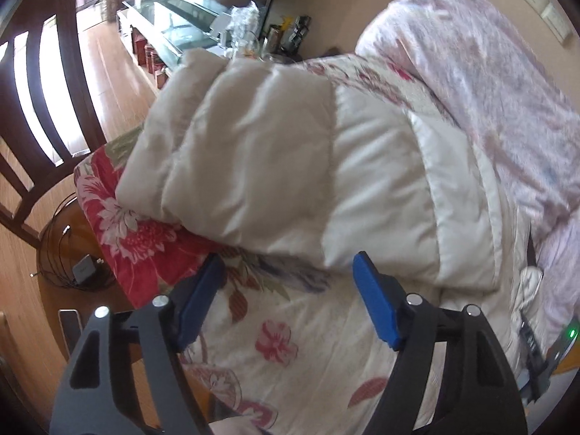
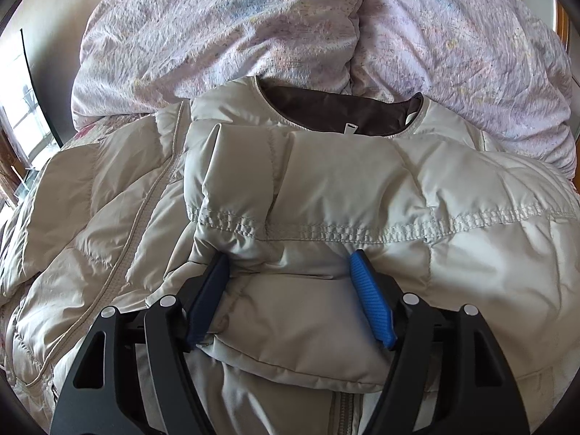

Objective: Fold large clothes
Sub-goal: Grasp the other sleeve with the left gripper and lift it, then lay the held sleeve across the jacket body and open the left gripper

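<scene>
Jacket: a cream padded jacket [image 2: 326, 195] lay spread on the bed, collar end toward the pillows, its brown lining [image 2: 344, 108] showing at the neck with a small white tag just below it.
Sleeve: one sleeve [image 2: 301, 311] was folded across the chest, its end lying over the front zip [image 2: 344, 413]; a stitched seam ran across it.
Jacket from the left camera: the same jacket [image 1: 290, 166] showed as a puffy fold lying on the flowered bedspread [image 1: 290, 326], its far end reaching toward the bed's edge.
Right gripper: the right gripper [image 2: 290, 268] stood wide apart and low over the folded sleeve, its blue fingers [image 2: 373, 308] one to each side of the sleeve's width; the tips looked to be touching the fabric, though nothing was pinched between them.
Left gripper: the left gripper [image 1: 286, 272] was spread wide too, holding nothing, above the bedspread just beside the jacket's near edge, clear of the cloth.
Bedding: a pale lilac duvet [image 2: 326, 29] was heaped just behind the collar, touching the jacket's shoulders.
Bedspread: white with red flowers, with a redder patch [image 1: 119, 217] at the corner that hung off the bed.
Floor side: wooden floor, a dark wooden chair [image 1: 43, 116], and a coiled black cable with a white charger [image 1: 85, 268] lay below the bed corner.
Background: a glass-topped cabinet [image 1: 170, 18] with cluttered bottles stood against the wall, well apart from the jacket.
</scene>
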Action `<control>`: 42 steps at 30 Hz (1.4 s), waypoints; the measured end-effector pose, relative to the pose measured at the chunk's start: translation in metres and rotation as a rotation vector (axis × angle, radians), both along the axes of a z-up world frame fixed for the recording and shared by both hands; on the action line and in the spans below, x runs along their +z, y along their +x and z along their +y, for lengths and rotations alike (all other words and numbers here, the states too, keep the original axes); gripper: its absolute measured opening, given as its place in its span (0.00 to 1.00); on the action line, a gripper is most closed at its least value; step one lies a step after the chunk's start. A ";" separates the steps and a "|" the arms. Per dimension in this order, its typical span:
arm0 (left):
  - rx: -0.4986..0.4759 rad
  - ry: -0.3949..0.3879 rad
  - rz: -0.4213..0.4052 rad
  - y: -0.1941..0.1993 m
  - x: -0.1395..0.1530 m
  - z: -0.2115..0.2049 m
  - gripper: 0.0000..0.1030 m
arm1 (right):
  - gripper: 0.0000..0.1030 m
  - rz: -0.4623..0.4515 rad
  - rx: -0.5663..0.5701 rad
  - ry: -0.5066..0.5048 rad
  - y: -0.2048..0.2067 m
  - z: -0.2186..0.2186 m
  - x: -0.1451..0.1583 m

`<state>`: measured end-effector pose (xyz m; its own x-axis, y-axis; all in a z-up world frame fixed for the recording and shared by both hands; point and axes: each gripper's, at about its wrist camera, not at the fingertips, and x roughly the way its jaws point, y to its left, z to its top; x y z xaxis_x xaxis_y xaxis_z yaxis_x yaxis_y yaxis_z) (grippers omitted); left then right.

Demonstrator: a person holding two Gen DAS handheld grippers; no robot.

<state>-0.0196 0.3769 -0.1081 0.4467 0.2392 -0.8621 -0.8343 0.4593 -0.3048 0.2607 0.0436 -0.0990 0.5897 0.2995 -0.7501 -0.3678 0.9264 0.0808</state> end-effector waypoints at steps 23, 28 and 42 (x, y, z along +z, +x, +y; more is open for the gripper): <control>-0.267 0.321 -0.260 0.088 0.164 -0.062 0.06 | 0.73 0.022 0.032 -0.045 -0.001 -0.002 0.005; -0.530 0.342 -0.365 0.132 0.188 -0.154 0.07 | 0.76 0.057 0.006 0.087 -0.009 -0.051 0.038; -1.001 0.216 -0.272 0.215 0.112 -0.351 0.08 | 0.81 -0.052 -0.253 0.084 -0.023 -0.196 0.071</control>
